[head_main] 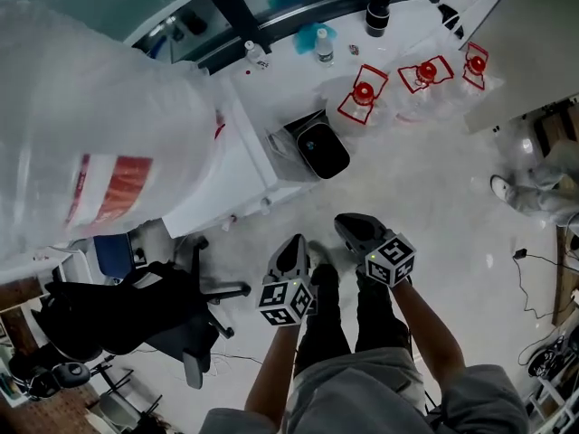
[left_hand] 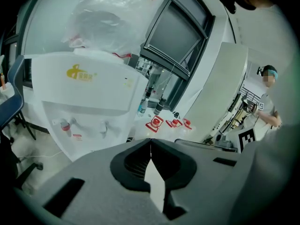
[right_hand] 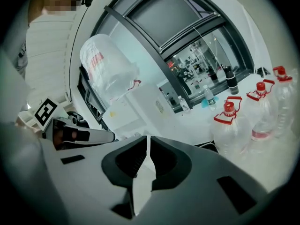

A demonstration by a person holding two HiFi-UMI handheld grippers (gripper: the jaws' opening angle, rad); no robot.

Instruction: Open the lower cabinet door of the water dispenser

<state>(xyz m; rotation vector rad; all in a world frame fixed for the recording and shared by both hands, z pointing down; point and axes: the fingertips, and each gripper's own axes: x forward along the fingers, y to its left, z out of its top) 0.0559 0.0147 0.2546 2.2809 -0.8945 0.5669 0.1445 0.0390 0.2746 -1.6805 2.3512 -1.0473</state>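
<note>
The white water dispenser [head_main: 237, 165] stands at the left with a large clear bottle [head_main: 99, 143] on top. In the left gripper view I see its front [left_hand: 89, 102] with two taps [left_hand: 65, 124]; the lower cabinet door is hidden behind the gripper body. My left gripper [head_main: 294, 240] and right gripper [head_main: 345, 223] hang side by side above the floor, a short way in front of the dispenser and touching nothing. Both have their jaws shut with nothing between them, the left [left_hand: 150, 140] pointing at the dispenser's base and the right [right_hand: 148, 138] pointing past the dispenser [right_hand: 136, 108].
A black box [head_main: 322, 148] sits beside the dispenser. Three clear jugs with red caps [head_main: 363, 94] stand behind it, with small bottles [head_main: 323, 47] and a black flask [head_main: 377, 12] by the window. An office chair [head_main: 172, 315] is at the left. A person [left_hand: 267, 97] stands at the far right.
</note>
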